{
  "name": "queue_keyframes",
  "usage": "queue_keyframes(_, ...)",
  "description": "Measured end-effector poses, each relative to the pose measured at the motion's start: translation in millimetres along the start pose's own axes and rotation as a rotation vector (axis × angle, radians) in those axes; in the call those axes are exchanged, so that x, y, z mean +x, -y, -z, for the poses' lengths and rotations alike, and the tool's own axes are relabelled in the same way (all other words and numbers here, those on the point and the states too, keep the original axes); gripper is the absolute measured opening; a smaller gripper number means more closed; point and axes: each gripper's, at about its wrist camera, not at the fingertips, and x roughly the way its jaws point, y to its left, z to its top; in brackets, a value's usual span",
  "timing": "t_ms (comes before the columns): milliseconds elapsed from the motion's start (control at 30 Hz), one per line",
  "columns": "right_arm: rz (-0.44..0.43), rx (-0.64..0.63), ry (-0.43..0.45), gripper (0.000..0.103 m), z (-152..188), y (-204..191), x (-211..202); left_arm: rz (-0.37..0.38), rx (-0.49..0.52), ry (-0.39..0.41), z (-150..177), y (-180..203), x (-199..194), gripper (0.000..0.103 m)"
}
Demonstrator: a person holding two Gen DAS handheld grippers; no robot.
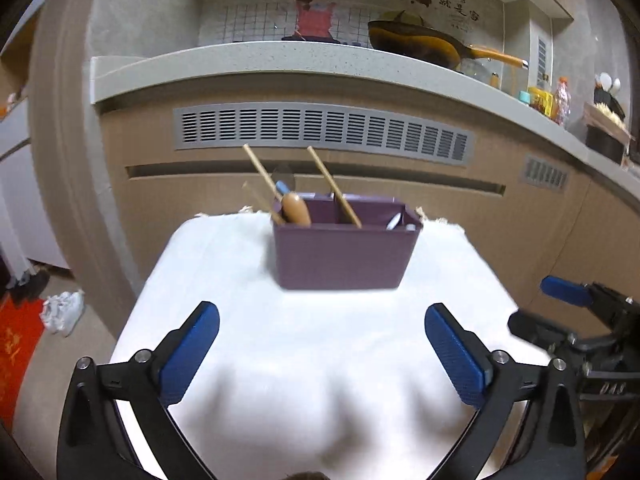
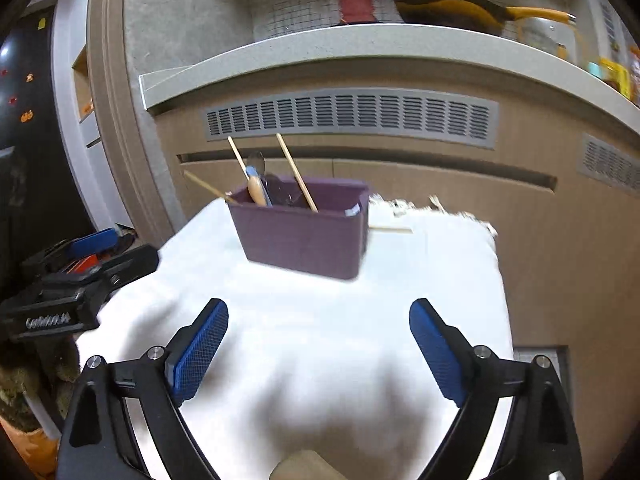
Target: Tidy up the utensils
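A purple utensil box (image 1: 344,254) stands at the far end of a white cloth-covered table (image 1: 312,360); it also shows in the right wrist view (image 2: 308,236). Wooden chopsticks (image 1: 334,186), a wooden-handled utensil (image 1: 297,209) and a spoon (image 2: 256,164) stick out of it. One chopstick (image 2: 390,230) lies on the cloth to the right of the box. My left gripper (image 1: 322,344) is open and empty, short of the box. My right gripper (image 2: 318,342) is open and empty too. Each gripper shows at the edge of the other's view.
A kitchen counter (image 1: 280,58) runs behind the table, with a yellow-handled pan (image 1: 432,44) and bottles (image 1: 560,100) on it. Cabinet fronts with vent grilles (image 1: 324,130) are below. White shoes (image 1: 64,312) and a red mat (image 1: 16,344) lie on the floor at the left.
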Motion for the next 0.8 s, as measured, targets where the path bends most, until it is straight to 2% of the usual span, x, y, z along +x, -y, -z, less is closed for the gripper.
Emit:
queue_keyframes(133,0.082,0.041,0.027,0.091,28.2,0.9,-16.8,-0.049,-0.005,0.013,33.2,6.6,-20.2,0.103)
queue_keyframes(200,0.126,0.051,0.059,0.091,39.0,1.5,-25.8,-0.095,-0.009,0.066,46.7,9.8,-35.3,0.103)
queue_keyframes(267,0.178,0.048,0.099,0.101,48.1,-1.4,-34.4,-0.139,0.002,0.119,54.4,14.7,-46.0,0.103)
queue_keyframes(333,0.21,0.031,0.13,0.101,52.0,-5.3,-40.7,-0.151,0.03,0.136,55.5,20.6,-51.8,0.103)
queue_keyframes(533,0.197,0.005,0.159,0.102,52.0,-10.8,-52.0,-0.122,0.063,0.135,52.6,31.7,-56.3,0.103)
queue_keyframes(800,0.19,0.013,0.142,0.102,52.9,-7.9,-49.8,-0.114,0.062,0.124,49.2,33.7,-55.3,0.103)
